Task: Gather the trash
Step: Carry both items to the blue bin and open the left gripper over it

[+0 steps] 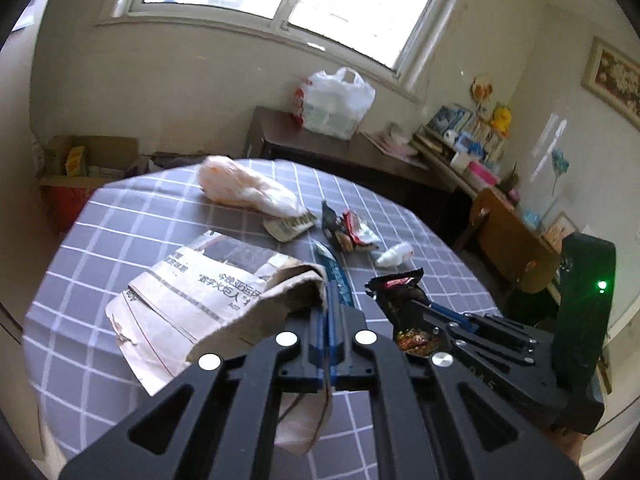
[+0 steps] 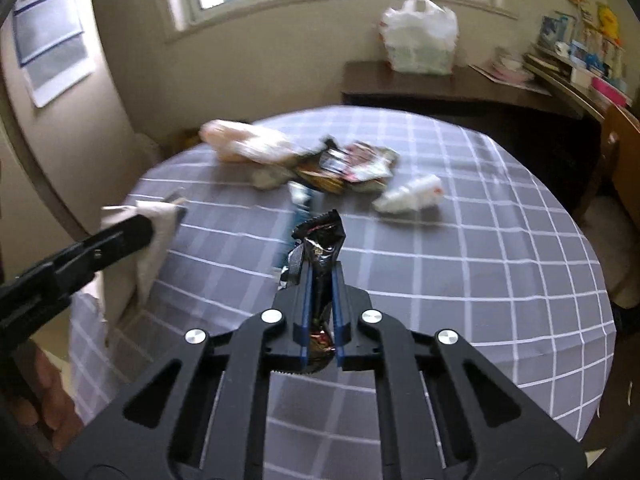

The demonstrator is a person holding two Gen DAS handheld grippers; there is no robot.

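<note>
While both claws are pinched on trash — the left gripper on a sheet of newspaper, the right gripper on a dark snack wrapper — most of the job looks undone: a plastic bag, crumpled wrappers and a white wad lie on the checked tablecloth, and no bin is visible.

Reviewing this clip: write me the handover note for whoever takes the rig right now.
Left gripper: shut on the newspaper, lifted off the table.
Right gripper: shut on a black snack wrapper.
Still on the table: orange-white plastic bag, wrapper pile, crumpled white tissue, blue wrapper.
No bin in view; nothing deposited yet.
</note>
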